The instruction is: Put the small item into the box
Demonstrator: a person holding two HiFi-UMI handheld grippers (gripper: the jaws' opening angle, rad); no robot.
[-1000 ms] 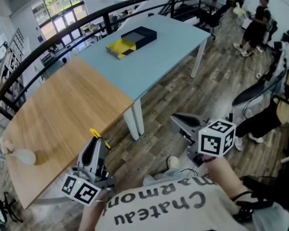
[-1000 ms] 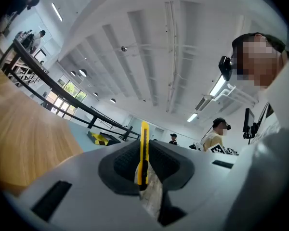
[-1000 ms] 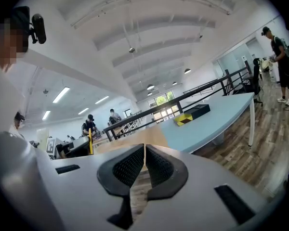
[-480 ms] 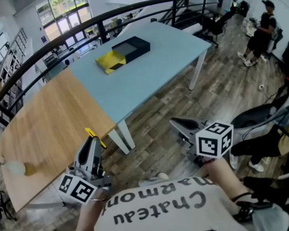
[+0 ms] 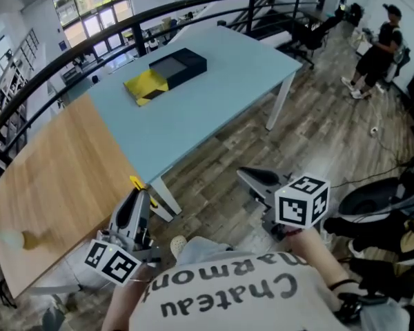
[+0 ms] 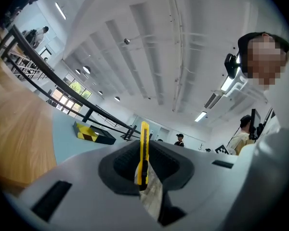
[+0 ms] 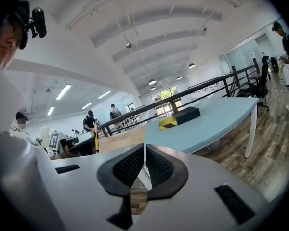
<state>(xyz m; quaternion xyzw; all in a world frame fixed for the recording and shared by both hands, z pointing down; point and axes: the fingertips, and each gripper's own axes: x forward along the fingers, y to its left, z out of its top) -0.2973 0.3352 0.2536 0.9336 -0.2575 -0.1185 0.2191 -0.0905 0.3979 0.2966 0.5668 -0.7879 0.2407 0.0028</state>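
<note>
A black box [image 5: 178, 64] with a yellow open flap [image 5: 143, 87] lies at the far side of the light-blue table [image 5: 214, 81]. It also shows in the left gripper view as the box [image 6: 93, 134] and in the right gripper view as the box [image 7: 180, 117]. My left gripper [image 5: 139, 197] is low at the left, over the wooden table's near edge, shut on a thin yellow utility knife [image 6: 144, 150]. The knife [image 5: 136, 183] sticks out past the jaws. My right gripper [image 5: 254, 179] hangs over the floor, its jaws pressed together with nothing between them [image 7: 144, 163].
A wooden table [image 5: 48, 171] adjoins the blue one on the left, with a pale object [image 5: 7, 238] near its left end. A black railing [image 5: 124, 29] runs behind both. A person [image 5: 379, 50] stands far right near chairs [image 5: 310, 23]. Plank floor [image 5: 317, 136] lies between.
The tables and the box have slid left and slightly nearer in the head view as I walk. Both grippers keep their pose, and the left still holds the knife.
</note>
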